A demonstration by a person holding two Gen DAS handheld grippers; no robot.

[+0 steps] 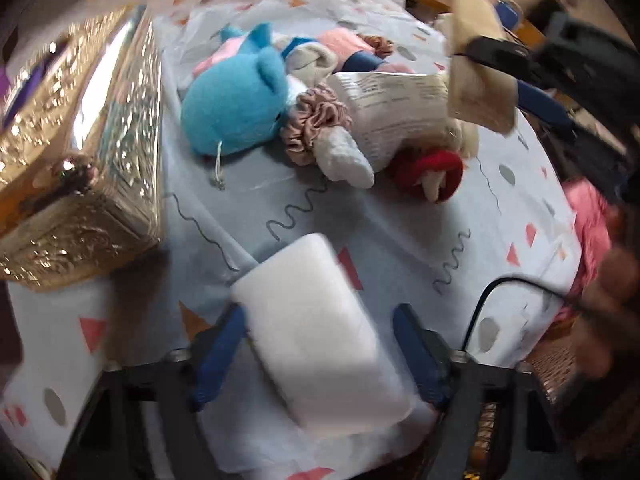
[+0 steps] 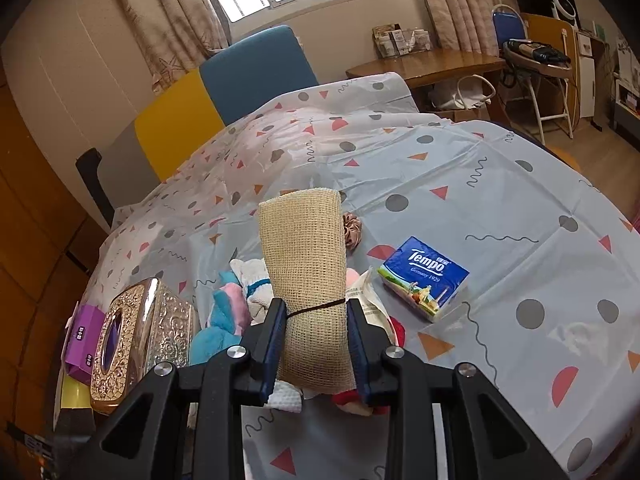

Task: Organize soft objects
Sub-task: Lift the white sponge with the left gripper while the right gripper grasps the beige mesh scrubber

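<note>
My left gripper point(image 1: 320, 344) holds a white sponge block point(image 1: 320, 344) between its blue fingers, low over the patterned table. Ahead lies a pile of soft things: a blue plush toy point(image 1: 236, 108), a pink scrunchie point(image 1: 312, 124), a white sock point(image 1: 346, 156), a red sock point(image 1: 428, 168) and a white printed packet point(image 1: 396, 104). My right gripper point(image 2: 316, 344) is shut on a beige mesh loofah roll point(image 2: 308, 280) tied with a dark band, held above that pile. It also shows in the left wrist view point(image 1: 480, 76), raised at the upper right.
A gold embossed tissue box point(image 1: 80, 148) stands left of the pile, also in the right wrist view point(image 2: 136, 332), with a purple packet point(image 2: 82, 344) beside it. A blue Tempo tissue pack point(image 2: 426, 280) lies on the tablecloth point(image 2: 520, 240). A brown scrunchie point(image 2: 352, 228) lies behind the loofah.
</note>
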